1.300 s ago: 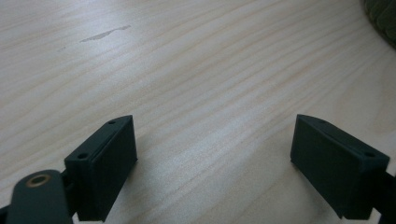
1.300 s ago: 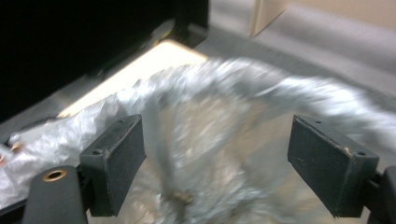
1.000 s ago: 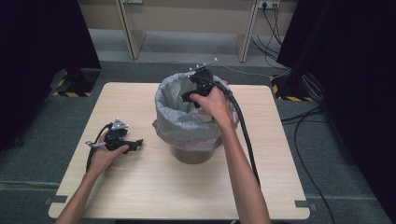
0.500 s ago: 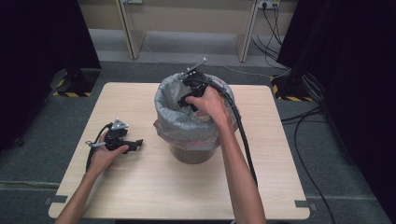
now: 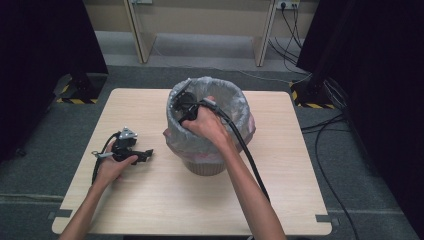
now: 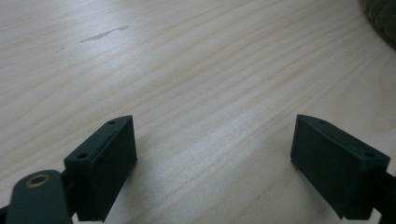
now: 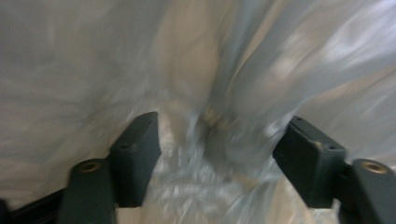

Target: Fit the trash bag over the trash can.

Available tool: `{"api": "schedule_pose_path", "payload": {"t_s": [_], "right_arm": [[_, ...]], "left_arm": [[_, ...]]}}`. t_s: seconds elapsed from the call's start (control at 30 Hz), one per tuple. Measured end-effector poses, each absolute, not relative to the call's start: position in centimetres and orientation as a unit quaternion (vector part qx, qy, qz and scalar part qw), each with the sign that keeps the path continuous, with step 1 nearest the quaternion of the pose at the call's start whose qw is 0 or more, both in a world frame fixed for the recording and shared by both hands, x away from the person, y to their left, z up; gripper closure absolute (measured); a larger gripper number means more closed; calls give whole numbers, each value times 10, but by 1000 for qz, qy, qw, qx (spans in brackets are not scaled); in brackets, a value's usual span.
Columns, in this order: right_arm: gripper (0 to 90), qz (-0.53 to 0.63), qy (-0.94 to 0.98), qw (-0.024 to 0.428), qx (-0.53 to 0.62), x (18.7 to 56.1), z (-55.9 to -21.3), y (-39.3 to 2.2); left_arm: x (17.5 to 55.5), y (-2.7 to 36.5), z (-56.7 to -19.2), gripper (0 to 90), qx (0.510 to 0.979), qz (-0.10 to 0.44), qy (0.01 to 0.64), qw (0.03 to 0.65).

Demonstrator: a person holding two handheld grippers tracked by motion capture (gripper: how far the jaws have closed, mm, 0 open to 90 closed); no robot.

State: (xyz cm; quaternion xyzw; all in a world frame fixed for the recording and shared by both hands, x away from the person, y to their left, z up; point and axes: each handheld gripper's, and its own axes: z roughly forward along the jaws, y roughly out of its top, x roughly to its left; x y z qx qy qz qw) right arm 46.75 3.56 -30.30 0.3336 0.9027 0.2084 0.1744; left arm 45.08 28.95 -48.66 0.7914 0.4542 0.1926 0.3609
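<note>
Right claw [image 5: 181,102] dipped leftward, seemingly deeper into bag [image 5: 235,100]; jaws just closing, empty.

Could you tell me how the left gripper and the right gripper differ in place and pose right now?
The left gripper lies low on the wooden table, pointing level; the right gripper reaches down into the bin's plastic liner. Bare tabletop lies between the left's jaws, crumpled liner between the right's, which have just been closing. Both are open.
</note>
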Motion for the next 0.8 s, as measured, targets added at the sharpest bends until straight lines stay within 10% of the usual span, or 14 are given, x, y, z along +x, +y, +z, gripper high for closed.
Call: {"api": "schedule_pose_path", "payload": {"t_s": [0.8], "right_arm": [[249,276,873,146,375,515,-283,-2]], "left_arm": [[451,290,-486,133,792,192,453,361]]}}
